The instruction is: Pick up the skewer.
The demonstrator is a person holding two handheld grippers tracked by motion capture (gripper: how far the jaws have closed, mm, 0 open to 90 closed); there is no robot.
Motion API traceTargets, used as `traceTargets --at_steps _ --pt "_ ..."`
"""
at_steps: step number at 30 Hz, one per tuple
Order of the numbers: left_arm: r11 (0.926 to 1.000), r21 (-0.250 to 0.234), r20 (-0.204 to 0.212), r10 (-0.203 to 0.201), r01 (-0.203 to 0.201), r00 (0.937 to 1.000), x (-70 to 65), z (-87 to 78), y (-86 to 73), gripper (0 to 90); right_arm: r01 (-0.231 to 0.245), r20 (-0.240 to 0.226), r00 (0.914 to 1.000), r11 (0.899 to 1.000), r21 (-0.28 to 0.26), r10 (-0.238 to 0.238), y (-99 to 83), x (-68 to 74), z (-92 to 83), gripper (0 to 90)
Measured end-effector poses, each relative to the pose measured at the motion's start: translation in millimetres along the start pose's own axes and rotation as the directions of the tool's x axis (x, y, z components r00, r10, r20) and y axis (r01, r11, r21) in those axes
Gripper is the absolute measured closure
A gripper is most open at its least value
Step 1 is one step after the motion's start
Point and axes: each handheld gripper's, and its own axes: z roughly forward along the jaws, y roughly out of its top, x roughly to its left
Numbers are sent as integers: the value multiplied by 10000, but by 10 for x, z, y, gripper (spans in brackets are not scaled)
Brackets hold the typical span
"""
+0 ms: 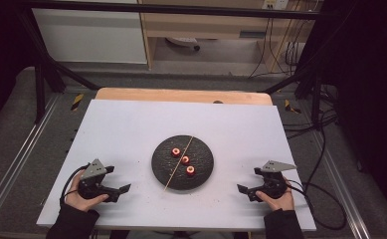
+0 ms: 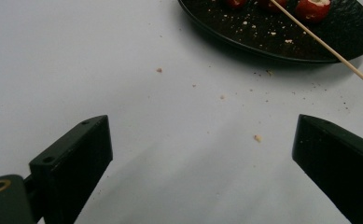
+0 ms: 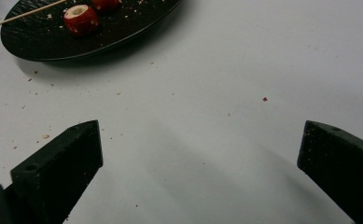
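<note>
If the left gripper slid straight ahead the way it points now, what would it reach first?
Likely bare white table, then the near rim of the black plate, or first the overhanging tip of the wooden skewer. The left gripper is open, its fingers holding nothing. Depth is uncertain.

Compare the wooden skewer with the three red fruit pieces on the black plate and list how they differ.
The wooden skewer is long, thin and pale tan; the red fruit pieces are short, round and red with pale centres. The skewer lies slantwise across the black plate, its near end past the rim over the white table; the fruit pieces sit wholly inside the plate. The skewer is one item; the fruit pieces are three, in a row beside it. Both rest on the plate, ungripped.
</note>
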Motion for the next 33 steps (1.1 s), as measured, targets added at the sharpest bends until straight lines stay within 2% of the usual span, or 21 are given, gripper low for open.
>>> traceTargets --at_steps 10,20,33 --pt "10000 -48 100 78 -78 9999 -32 -15 35 49 -30 -37 10000 10000 -14 30 2 4 -1 6" --pt "10000 81 19 36 -36 10000 -83 6 97 58 -16 12 10000 10000 18 16 2 3 10 6" --pt "9993 383 90 11 -14 10000 -233 122 253 66 13 73 10000 10000 90 -14 -1 4 10 6"
